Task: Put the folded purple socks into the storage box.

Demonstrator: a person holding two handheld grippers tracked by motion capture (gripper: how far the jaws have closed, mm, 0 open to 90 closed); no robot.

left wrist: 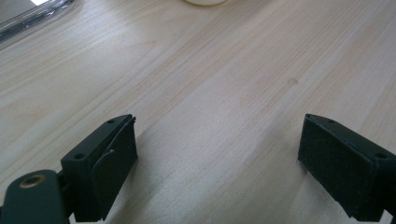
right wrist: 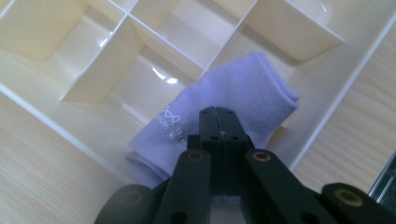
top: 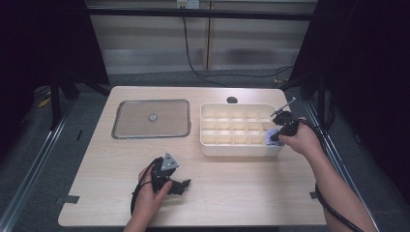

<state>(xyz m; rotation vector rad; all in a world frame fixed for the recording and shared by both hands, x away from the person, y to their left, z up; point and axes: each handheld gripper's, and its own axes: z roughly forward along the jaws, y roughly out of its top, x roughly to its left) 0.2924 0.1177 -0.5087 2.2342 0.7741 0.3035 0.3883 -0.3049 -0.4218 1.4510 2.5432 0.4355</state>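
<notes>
Beneath the closed right tool [right wrist: 218, 114], the folded sock [right wrist: 233, 105] already sits in the organizer tray [right wrist: 79, 100]'s corner compartment, unreleased, while the left tool [left wrist: 217, 149] idles open.

The desk [top: 241, 183] lies bare across its near half, wide room for a hand on either side of the left tongs [top: 183, 185], whose jaws stand apart over plain wood. Farther off, the flat tray [top: 151, 119] at left and the divided box [top: 239, 128] at right leave a narrow lane between them. The box's partitions crowd the right tongs [right wrist: 218, 122], pressed together over the folded cloth [right wrist: 243, 88] in its near right corner cell.
</notes>
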